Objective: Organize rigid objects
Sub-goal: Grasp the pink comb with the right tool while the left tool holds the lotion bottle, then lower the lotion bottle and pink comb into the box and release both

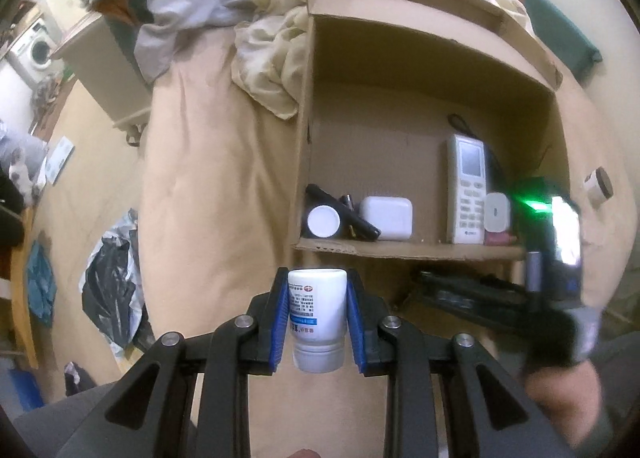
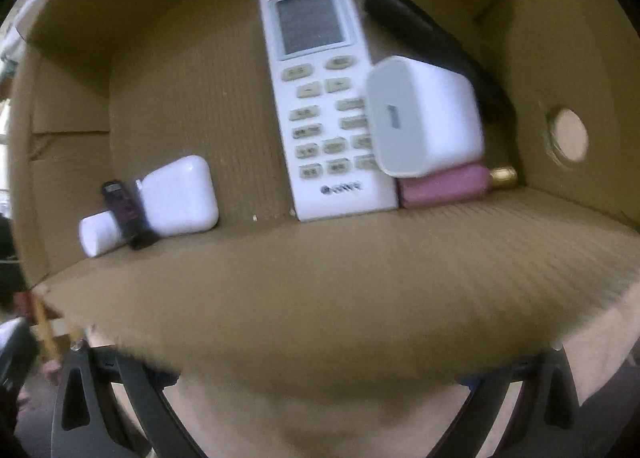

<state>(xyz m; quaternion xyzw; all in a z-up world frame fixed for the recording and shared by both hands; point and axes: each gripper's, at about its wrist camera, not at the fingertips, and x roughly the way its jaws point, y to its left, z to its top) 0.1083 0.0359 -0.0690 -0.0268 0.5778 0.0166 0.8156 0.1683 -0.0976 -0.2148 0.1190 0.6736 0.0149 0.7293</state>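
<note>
My left gripper is shut on a white pill bottle, held upright between its blue pads just in front of the open cardboard box. In the box lie a white remote, a white charger block on a pink item, a white case, a white tube and a black item. My right gripper sits blurred at the box's near right. In its own view its arms spread wide, with the fingertips hidden under the box's near flap.
The box stands on a bed with a beige sheet. Crumpled bedding is piled behind it. A small jar lies right of the box. A black plastic bag and a nightstand are on the left.
</note>
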